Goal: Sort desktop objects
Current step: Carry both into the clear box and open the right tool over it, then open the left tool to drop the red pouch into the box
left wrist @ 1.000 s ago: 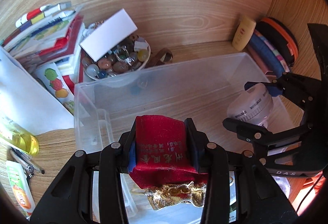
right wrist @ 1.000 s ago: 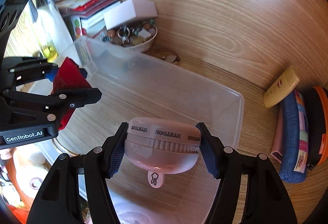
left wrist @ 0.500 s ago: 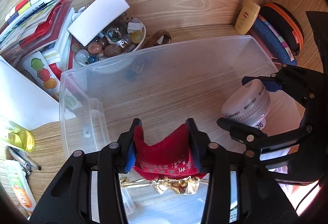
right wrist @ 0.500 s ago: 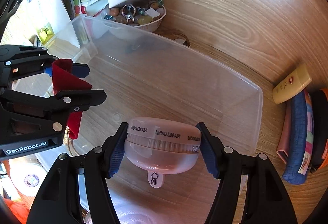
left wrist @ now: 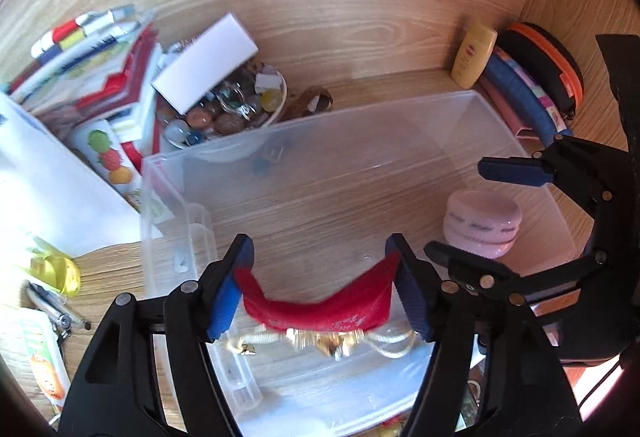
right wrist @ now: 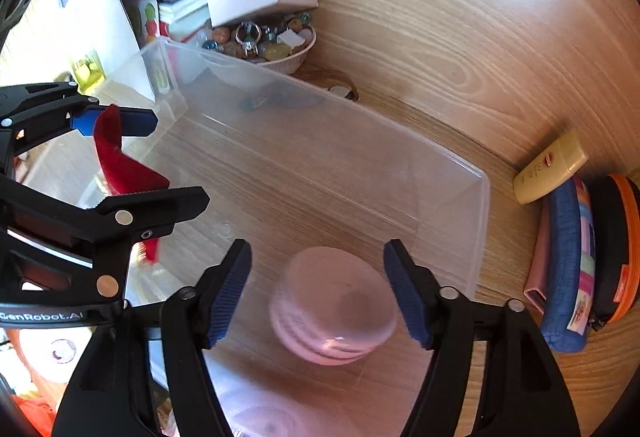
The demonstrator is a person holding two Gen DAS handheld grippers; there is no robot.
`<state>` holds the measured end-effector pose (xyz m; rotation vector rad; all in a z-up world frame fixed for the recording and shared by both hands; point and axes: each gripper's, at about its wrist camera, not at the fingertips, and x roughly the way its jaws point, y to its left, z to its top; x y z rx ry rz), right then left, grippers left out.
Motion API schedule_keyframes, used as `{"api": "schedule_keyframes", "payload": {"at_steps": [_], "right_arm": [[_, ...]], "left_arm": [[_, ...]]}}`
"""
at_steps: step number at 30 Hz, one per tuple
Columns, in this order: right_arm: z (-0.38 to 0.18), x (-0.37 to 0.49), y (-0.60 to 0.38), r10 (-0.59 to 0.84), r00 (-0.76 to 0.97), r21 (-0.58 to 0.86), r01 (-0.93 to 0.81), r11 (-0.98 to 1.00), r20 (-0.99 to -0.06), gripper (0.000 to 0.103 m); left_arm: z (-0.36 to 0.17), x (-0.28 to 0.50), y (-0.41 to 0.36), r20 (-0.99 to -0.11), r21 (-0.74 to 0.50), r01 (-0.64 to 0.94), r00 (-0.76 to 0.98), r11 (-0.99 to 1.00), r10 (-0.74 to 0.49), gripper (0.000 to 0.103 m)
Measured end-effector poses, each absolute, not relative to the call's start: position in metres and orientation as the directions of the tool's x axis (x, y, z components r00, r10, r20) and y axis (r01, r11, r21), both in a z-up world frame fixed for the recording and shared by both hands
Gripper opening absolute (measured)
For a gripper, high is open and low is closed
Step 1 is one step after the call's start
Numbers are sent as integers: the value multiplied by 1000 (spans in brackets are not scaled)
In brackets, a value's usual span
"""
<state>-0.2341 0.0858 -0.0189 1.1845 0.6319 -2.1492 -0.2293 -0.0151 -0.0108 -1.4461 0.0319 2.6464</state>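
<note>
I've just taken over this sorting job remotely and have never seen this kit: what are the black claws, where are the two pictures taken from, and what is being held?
No robot arm here: a person holds a two-finger claw in each hand, and each has a fisheye camera looking along its fingers.

The left view shows the left claw, open, with the red cloth pouch with gold trim sagging between its pads, over the clear plastic bin.

The right view shows the right claw, open. The round pink plastic case sits below it in the bin, released.

On the wooden desk behind: a white bowl of coloured beads, a stack of booklets, a yellow tube and several pencil cases.
</note>
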Motion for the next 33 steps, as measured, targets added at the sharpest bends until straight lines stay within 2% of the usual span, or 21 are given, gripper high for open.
{"api": "schedule_keyframes", "payload": {"at_steps": [2,5,11,17,20,25,33], "right_arm": [[-12,-231,91,-285,-439,-114,687,-718,-852,71],[-2,-218,99,-301,-459,-109,676,-729,-836,73],[19,-194,114,-322,-530,-131,650,-749,-785,80],[41,-175,132,-359,-575,-129,638,-759,-735,81],[49,-165,144,-381,-588,-115,634,-764,-713,83],[54,-145,160,-388,-621,-121,618,-777,-681,84],[45,-113,184,-407,-628,-89,606,-790,-663,85]], "left_arm": [[-4,-224,-16,-828,-37,-116,-552,-993,96,68],[5,-216,-18,-805,-39,-103,-587,-994,92,80],[22,-194,-22,-772,-45,-92,-629,-995,92,80],[40,-167,-21,-725,-35,-72,-685,-997,75,82],[47,-148,-23,-695,-32,-59,-716,-998,65,92],[54,-118,-23,-652,3,-32,-758,-999,22,92],[54,-77,-41,-622,-54,-6,-782,-999,38,92]]}}
